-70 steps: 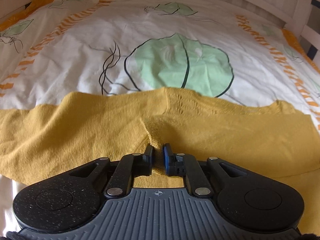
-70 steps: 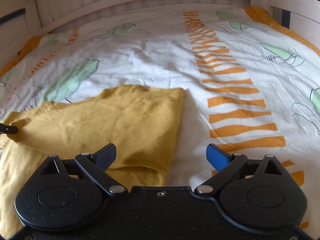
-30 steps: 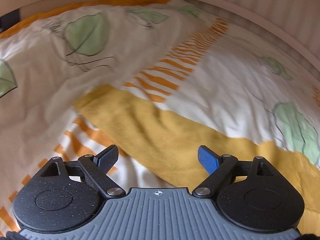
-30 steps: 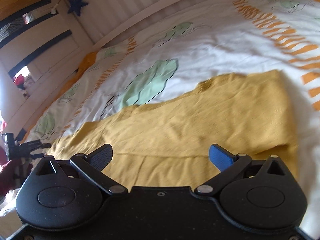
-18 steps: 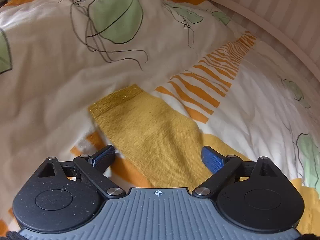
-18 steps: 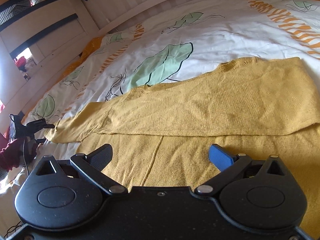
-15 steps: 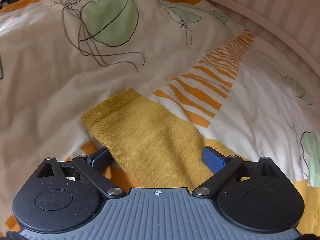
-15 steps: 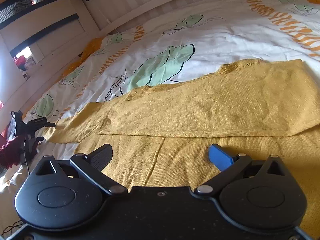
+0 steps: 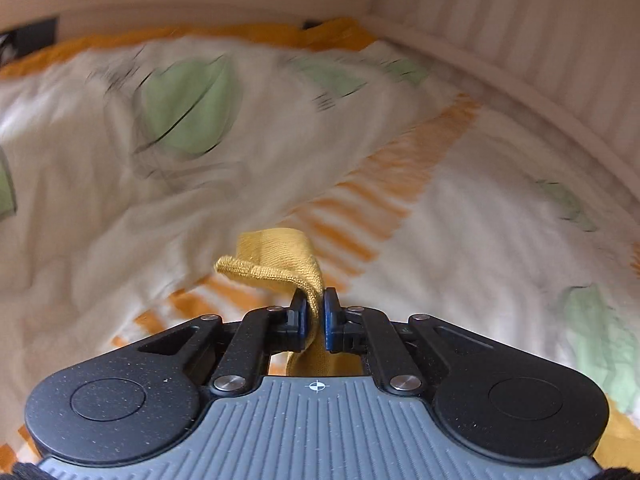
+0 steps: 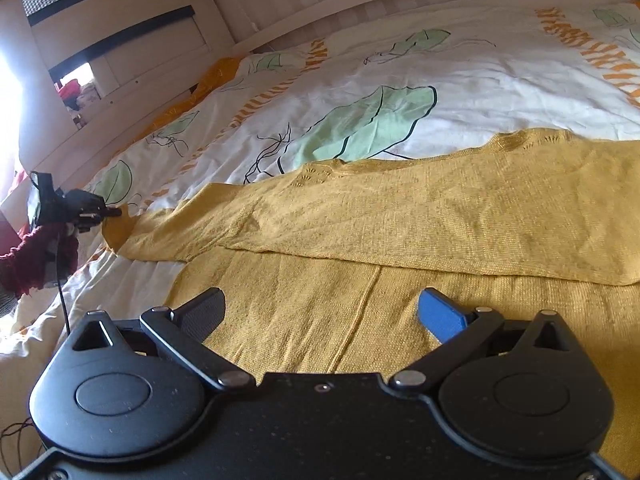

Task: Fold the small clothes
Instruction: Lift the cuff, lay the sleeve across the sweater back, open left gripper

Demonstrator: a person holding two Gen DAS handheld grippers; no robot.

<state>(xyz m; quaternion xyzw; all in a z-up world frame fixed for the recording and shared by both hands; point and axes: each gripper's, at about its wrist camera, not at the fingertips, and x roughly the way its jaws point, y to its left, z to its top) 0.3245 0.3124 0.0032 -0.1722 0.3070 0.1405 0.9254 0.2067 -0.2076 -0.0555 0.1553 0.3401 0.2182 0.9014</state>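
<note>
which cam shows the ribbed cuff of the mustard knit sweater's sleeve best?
Left wrist view: the ribbed cuff fills the centre, sharp, pinched in the shut left gripper. Right wrist view shows the cuff only small at far left, at the left gripper's tips; right gripper is open above the sweater body.

My mustard-yellow knitted sweater [image 10: 440, 216] lies spread on the white duvet printed with green leaves and orange stripes [image 10: 360, 76], which covers the bed. Its far part is folded over towards me, so a doubled layer lies across the flat layer nearer to me. My right gripper [image 10: 320, 312] hangs over that near flat layer, its two fingers wide apart, with a seam running between them. Far to the left, the sleeve end of the sweater [image 9: 276, 264] is pinched in my left gripper [image 9: 314, 312] and lifted off the duvet, its cuff flopping over to the left. The white slatted bed rail [image 10: 360, 4] runs behind the duvet.
</note>
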